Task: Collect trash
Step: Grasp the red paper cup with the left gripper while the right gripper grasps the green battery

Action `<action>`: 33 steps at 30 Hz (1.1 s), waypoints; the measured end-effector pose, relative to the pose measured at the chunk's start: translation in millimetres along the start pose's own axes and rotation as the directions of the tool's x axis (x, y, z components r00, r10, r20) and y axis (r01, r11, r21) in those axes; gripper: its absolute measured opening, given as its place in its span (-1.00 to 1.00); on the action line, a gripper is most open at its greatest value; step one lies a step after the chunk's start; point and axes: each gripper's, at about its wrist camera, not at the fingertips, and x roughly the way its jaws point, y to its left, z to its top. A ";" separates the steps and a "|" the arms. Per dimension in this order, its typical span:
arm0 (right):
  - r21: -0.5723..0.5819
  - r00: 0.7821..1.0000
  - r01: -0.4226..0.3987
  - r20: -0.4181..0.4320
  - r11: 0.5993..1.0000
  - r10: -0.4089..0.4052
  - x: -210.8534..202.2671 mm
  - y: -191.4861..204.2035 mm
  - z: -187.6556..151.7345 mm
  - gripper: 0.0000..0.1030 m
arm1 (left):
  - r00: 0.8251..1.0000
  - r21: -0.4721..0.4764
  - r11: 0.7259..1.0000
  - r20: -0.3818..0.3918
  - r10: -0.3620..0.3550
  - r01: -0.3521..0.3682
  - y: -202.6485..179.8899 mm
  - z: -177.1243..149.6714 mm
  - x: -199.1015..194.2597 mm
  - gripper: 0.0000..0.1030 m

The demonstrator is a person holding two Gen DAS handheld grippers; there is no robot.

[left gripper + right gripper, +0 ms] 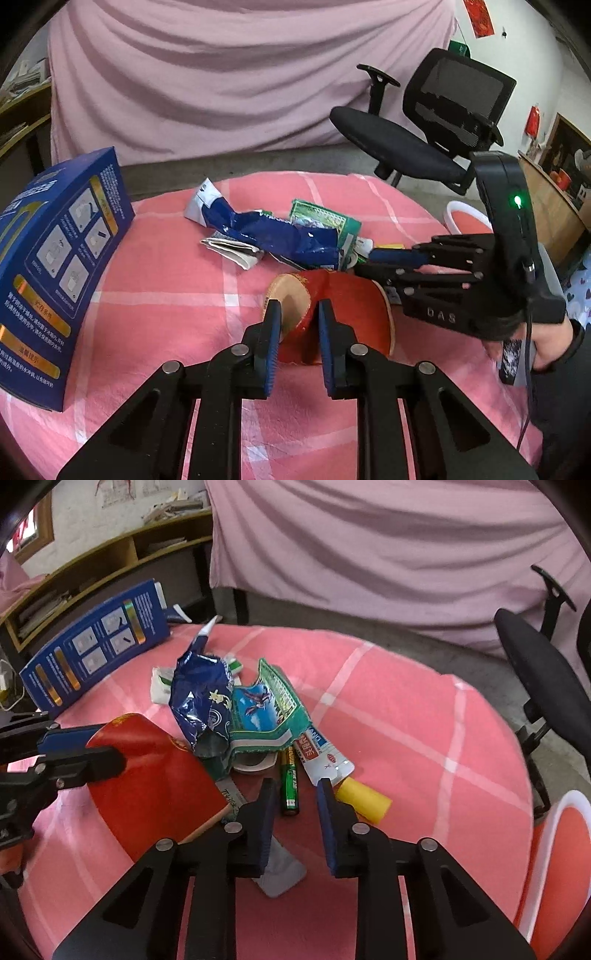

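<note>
**Paddle gripped, sweep not yet begun**

The trash lies heaped in the middle of the pink checked counter point(166, 277): a crumpled blue wrapper point(199, 698), a torn green packet point(269, 705), a toothpaste tube point(317, 753), a green battery point(290, 786) and a yellow cylinder point(364, 803). Just beside the heap, touching its near edge, is a red paddle point(347, 306). The left gripper point(298, 317) has its fingers drawn narrow around the paddle's wooden handle end, pads against it on both sides.

The right gripper point(295, 797) hangs over the battery with its fingers close together. The battery and cloth show through the gap, and nothing looks clamped between them.

The step in hand looks like getting set to gather the heap, probably with the paddle as a scoop or pusher (a guess from how it is held). The next move would call for a firm hold on the handle, and for the right fingers either to settle on one small piece or to herd the loose bits toward the paddle's face.

Only the right wrist view shows the battery, tube and yellow cylinder; in the left view the wrapper and the right gripper hide them. Only the left view shows how the pads sit on the handle.
</note>
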 end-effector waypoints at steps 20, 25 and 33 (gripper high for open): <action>0.015 0.998 -0.010 0.067 1.000 0.009 -37.5 -4.1 -25.4 -0.84 | 0.995 0.029 0.995 0.016 0.096 -0.097 -18.8 -12.7 -13.6 -0.85; 0.014 0.993 -0.001 0.117 1.000 0.000 -52.2 1.9 -32.6 -0.84 | 0.990 -0.024 0.991 0.057 0.130 -0.129 -28.1 -29.0 -27.3 -0.86; 0.034 0.970 0.027 0.242 0.999 -0.034 -83.4 4.2 -47.4 -0.84 | 0.977 -0.092 0.982 0.124 0.176 -0.165 -42.8 -39.0 -49.0 -0.86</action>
